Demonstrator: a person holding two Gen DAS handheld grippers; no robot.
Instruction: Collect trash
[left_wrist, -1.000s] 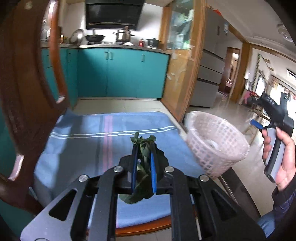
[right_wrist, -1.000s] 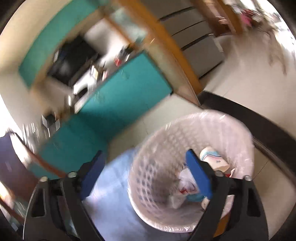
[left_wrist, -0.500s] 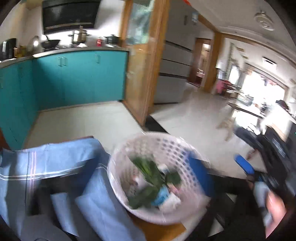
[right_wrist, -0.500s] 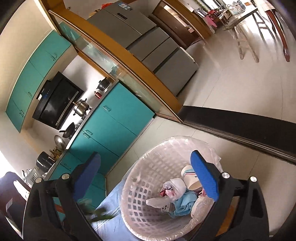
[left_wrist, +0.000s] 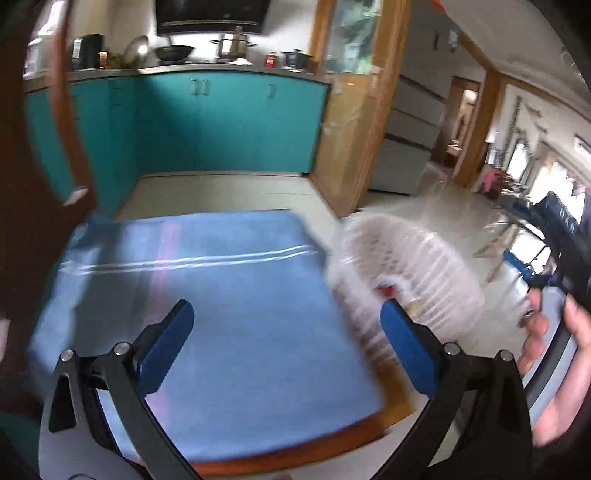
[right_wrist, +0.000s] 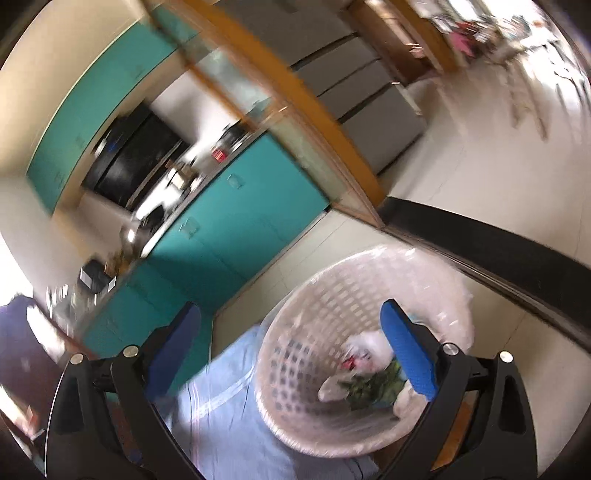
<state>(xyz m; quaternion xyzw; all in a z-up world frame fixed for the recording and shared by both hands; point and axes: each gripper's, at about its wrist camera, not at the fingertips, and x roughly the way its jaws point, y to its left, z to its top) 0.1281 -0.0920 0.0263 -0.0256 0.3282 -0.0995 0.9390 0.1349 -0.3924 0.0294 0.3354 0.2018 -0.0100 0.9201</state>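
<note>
My left gripper (left_wrist: 282, 332) is open over the blue cloth (left_wrist: 207, 295), with nothing between its blue pads. To its right stands the white lattice basket (left_wrist: 402, 266), blurred. In the right wrist view the basket (right_wrist: 295, 354) holds green leaves (right_wrist: 373, 387) on top of white crumpled trash (right_wrist: 369, 347). My right gripper (right_wrist: 291, 339) is open above the basket's near rim, jaws wide and holding nothing. In the left wrist view a hand (left_wrist: 554, 365) holds the right gripper's handle at the far right.
The cloth covers a wooden seat with an orange-brown front edge (left_wrist: 295, 450). A dark wooden chair back (left_wrist: 33, 177) rises at the left. Teal cabinets (left_wrist: 229, 122) and a wooden door frame (left_wrist: 351, 129) stand behind. Tiled floor (left_wrist: 417, 210) lies to the right.
The left gripper opened and let the green leaves go into the basket, then swung back left over the cloth. The right gripper stayed open over the basket.
</note>
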